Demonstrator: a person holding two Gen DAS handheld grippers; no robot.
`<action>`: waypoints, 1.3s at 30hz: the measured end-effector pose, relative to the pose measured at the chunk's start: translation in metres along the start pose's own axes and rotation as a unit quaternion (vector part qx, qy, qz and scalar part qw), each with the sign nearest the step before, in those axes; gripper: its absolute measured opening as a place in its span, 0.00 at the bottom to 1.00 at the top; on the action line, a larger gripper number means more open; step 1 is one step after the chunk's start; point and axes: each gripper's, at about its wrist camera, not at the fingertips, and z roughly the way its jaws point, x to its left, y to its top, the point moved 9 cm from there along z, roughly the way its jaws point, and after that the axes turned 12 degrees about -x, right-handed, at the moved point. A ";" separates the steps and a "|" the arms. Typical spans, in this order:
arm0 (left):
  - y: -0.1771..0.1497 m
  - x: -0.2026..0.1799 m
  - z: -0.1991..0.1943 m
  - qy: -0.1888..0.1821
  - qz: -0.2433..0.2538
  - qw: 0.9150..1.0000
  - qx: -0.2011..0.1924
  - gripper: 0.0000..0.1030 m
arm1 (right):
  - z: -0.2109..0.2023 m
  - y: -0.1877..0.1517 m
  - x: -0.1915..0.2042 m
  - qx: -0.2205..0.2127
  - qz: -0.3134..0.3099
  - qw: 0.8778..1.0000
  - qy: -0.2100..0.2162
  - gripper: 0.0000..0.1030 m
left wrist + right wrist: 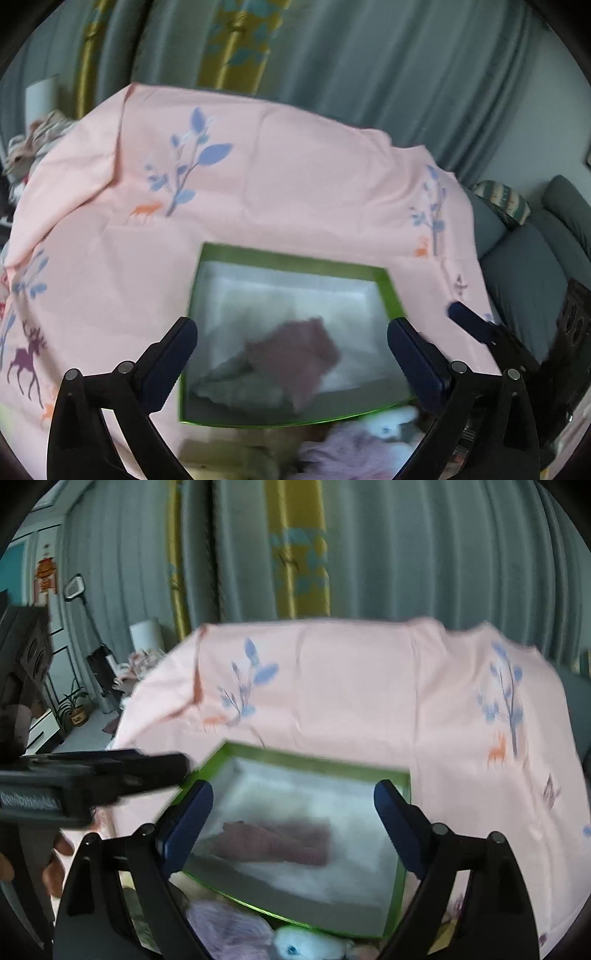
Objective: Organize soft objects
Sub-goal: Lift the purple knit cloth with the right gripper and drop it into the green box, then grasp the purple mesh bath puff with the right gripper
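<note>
Left wrist view: green box (291, 258) with two folded soft items, seen between wide-open jaws.

Both the left gripper (291, 347) and the right gripper (293, 814) stand spread wide and hold nothing. The box lies on a pink printed cloth (295, 177) near its front edge. The left wrist view shows a mauve folded cloth (295, 354) lying partly on a grey folded cloth (236, 387) in the box's front half; the right wrist view shows only the mauve one clearly. A lilac plush (229, 930) and a white plush (306, 945) lie just before the box's front rim, blurred. Only the left wrist view shows a grey sofa (524, 266) past the cloth's right edge; only the right shows a potted plant (75, 709) at left. Grey-green curtains (424, 572) hang behind.
</note>
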 end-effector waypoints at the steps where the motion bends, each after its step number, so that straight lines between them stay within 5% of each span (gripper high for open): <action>1: -0.004 0.005 0.000 0.001 -0.005 1.000 0.005 0.99 | -0.003 -0.006 -0.003 0.003 0.006 1.000 0.000 0.87; 11: -0.043 0.029 -0.044 0.008 -0.007 0.999 0.042 0.99 | -0.062 -0.042 0.007 0.022 0.022 0.999 0.029 0.88; 22: -0.107 0.006 -0.110 0.015 0.105 0.994 0.018 0.99 | -0.125 -0.098 0.033 0.047 0.015 0.998 0.046 0.88; 39: -0.139 -0.018 -0.116 0.005 0.107 0.994 0.011 0.99 | -0.132 -0.144 0.047 0.065 0.045 0.996 0.033 0.88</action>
